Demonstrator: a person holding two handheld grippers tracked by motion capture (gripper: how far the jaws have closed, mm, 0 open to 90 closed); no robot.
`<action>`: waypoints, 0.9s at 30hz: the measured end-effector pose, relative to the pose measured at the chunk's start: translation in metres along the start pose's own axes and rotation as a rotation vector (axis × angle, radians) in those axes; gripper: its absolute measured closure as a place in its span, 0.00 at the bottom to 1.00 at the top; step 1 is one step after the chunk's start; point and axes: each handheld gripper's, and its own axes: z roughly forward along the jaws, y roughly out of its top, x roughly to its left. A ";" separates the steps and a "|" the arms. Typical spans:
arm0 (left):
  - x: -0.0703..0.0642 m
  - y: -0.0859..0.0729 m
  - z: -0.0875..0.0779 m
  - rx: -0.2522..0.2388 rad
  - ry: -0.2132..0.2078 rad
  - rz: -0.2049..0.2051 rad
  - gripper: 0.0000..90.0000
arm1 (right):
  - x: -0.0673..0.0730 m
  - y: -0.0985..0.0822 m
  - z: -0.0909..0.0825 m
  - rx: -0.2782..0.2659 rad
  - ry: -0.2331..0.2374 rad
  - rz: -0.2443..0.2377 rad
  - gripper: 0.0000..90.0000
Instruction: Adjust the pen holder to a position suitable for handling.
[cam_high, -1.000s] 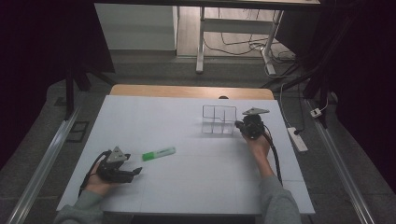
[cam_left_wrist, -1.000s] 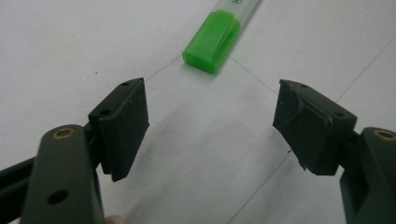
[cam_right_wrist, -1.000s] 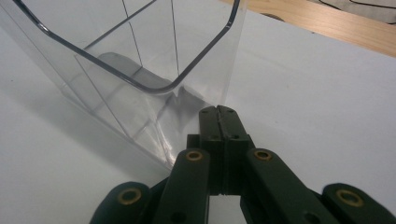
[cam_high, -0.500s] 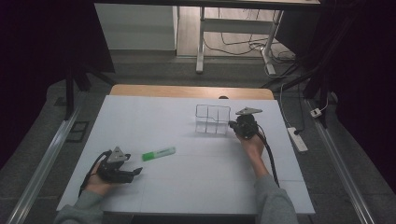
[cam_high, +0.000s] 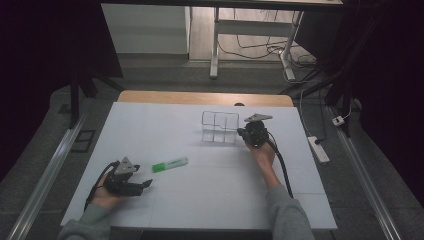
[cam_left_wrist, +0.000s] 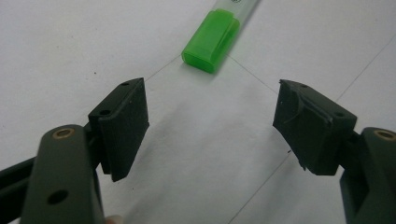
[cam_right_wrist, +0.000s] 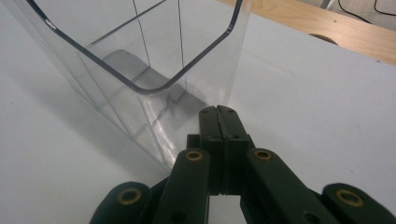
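- High view: clear organizer (cam_high: 220, 127) at the table's (cam_high: 150, 120) far middle, right gripper (cam_high: 248, 134) beside it; highlighter (cam_high: 170, 164) near left gripper (cam_high: 142, 185).
- Left gripper view: jaws wide, empty; the highlighter (light, smooth) wants a mid-barrel grip.
- Right gripper view: jaws closed on nothing, against the organizer's stiff, slippery wall.

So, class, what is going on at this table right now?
A person works with a gripper in each hand. The right gripper, jaws shut, presses its tips against the wall of a clear divided organiser at the far side of the white table. The left gripper rests with jaws open, pointing at a green highlighter lying just ahead of it.
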 end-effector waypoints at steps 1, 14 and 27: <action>0.000 0.000 0.000 0.000 0.001 0.001 0.29 | 0.001 0.001 0.001 0.002 0.000 -0.004 1.00; 0.000 0.000 0.001 0.005 0.001 0.000 0.29 | 0.019 0.010 0.017 -0.003 0.029 -0.023 1.00; 0.000 0.000 0.001 0.008 0.003 0.004 0.29 | 0.028 0.015 0.029 -0.001 0.038 -0.041 1.00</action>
